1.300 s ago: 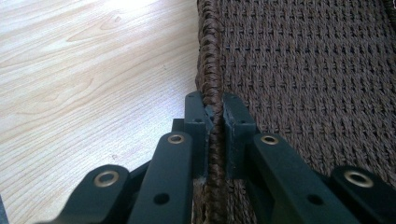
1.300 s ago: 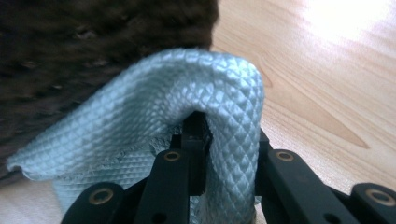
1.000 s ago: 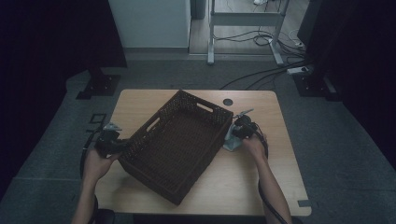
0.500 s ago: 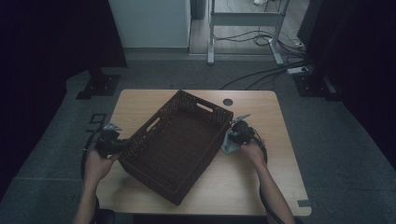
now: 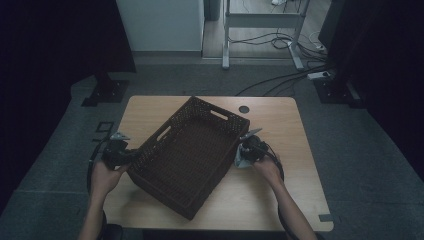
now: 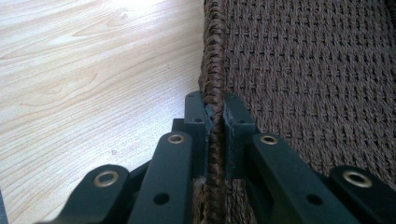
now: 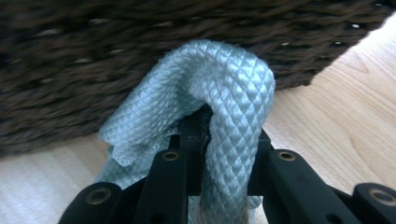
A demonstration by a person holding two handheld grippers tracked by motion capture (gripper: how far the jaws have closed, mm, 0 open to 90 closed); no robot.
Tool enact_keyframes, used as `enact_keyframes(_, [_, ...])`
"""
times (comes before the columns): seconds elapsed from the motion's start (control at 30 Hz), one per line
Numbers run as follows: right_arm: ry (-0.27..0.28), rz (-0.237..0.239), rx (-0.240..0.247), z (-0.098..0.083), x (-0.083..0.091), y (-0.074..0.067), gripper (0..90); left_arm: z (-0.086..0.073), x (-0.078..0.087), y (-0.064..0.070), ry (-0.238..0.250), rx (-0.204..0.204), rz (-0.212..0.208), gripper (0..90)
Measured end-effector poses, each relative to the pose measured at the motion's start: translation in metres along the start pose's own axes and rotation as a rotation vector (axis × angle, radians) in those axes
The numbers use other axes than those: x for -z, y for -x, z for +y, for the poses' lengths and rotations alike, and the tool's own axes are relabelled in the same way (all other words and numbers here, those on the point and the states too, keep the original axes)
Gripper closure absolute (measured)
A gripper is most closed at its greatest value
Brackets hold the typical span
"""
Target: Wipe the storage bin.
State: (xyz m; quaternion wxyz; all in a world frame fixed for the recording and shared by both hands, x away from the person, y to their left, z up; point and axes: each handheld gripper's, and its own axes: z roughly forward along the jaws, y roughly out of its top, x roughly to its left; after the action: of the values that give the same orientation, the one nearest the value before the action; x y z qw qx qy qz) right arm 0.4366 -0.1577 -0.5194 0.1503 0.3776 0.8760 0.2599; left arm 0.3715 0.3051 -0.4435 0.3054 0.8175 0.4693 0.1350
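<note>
One basket (image 5: 190, 155), one cloth (image 7: 205, 121) and two tools are on show. The dark woven basket sits askew at the middle of the table (image 5: 280, 125). The left tool (image 6: 215, 121), at the basket's left long side, has its jaws nearly together, clamped on the braided rim, one jaw outside and one inside. The right tool (image 7: 205, 135), just beside the basket's right side, is closed to a narrow gap on the pale blue quilted cloth, which bulges up over the jaws close to the basket wall.

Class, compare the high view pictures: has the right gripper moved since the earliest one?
Yes. The right gripper has shifted down-left, away from the table's grommet hole.
</note>
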Motion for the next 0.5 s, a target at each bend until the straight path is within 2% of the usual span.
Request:
enact_keyframes(0.27, [0.005,0.019,0.026,-0.002,0.005,-0.014,74.7,0.0,0.0,0.0,0.0,0.002,0.0,82.6])
enact_keyframes(0.37, [0.005,0.042,0.031,-0.003,0.006,-0.02,74.8,0.0,0.0,0.0,0.0,0.002,0.001,82.6])
enact_keyframes(0.5, [0.006,0.061,0.062,-0.004,0.009,-0.03,74.3,0.0,0.0,0.0,0.0,0.005,0.001,82.6])
